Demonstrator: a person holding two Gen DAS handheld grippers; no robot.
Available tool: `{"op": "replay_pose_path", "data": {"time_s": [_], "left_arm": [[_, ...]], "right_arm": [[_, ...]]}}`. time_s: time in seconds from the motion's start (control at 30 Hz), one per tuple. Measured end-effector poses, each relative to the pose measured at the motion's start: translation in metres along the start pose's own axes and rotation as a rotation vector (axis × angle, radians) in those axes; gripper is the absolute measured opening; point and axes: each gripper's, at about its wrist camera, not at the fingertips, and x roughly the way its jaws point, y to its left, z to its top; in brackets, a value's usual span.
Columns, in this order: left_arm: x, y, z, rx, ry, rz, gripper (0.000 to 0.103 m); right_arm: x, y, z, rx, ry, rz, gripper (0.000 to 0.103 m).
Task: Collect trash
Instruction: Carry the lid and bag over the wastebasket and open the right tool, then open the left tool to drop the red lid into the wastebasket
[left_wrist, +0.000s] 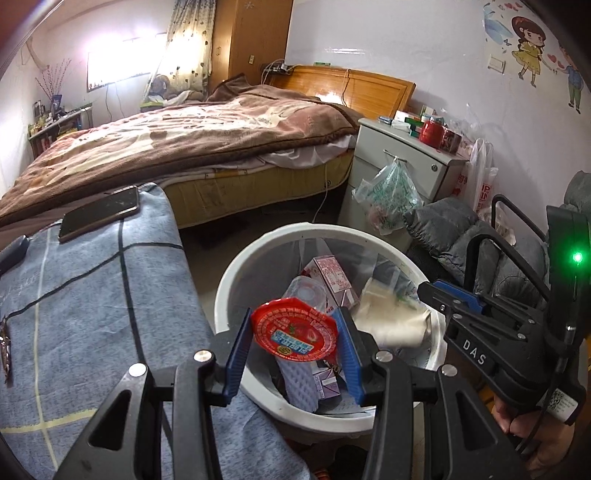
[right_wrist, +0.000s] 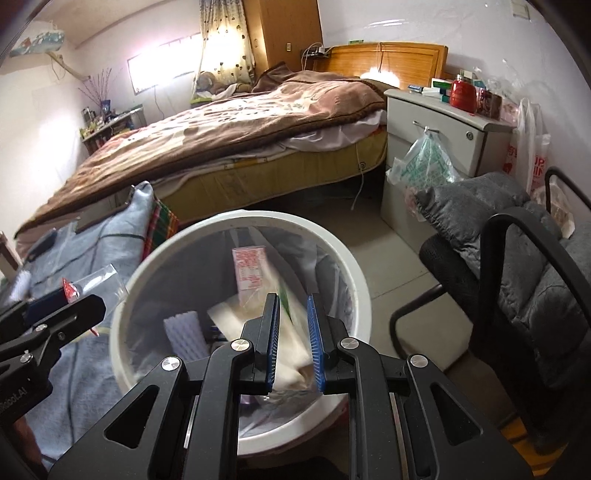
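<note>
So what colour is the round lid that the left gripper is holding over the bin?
Red, with a blue label strip; the lid shows best in the left wrist view.

Bin is set on floor between blanket-covered surface at left and chair at right; bed behind, nightstand right of bed.

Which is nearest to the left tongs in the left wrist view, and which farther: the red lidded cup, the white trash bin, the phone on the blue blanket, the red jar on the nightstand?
1. Red lidded cup: between the left tongs, over the bin.
2. White trash bin: directly below and ahead.
3. Phone: left, on the blue blanket.
4. Red jar: far right, on the nightstand.
</note>
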Motion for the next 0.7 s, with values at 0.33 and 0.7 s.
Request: {"op": "replay_pose_path", "data": {"time_s": [0.33, 0.7], "left_arm": [[0.0, 0.0, -0.001, -0.009, 0.003, 0.0, 0.064], [-0.021, 0.011, -0.006, -0.027, -0.032, 0.017, 0.065]], "right_arm": [[-0.007, -0.006, -0.001, 0.03, -0.005, 0.02, 0.038], [-0.017, 0.005, 0.001, 0.027, -0.037, 0.03, 0.038]]}}
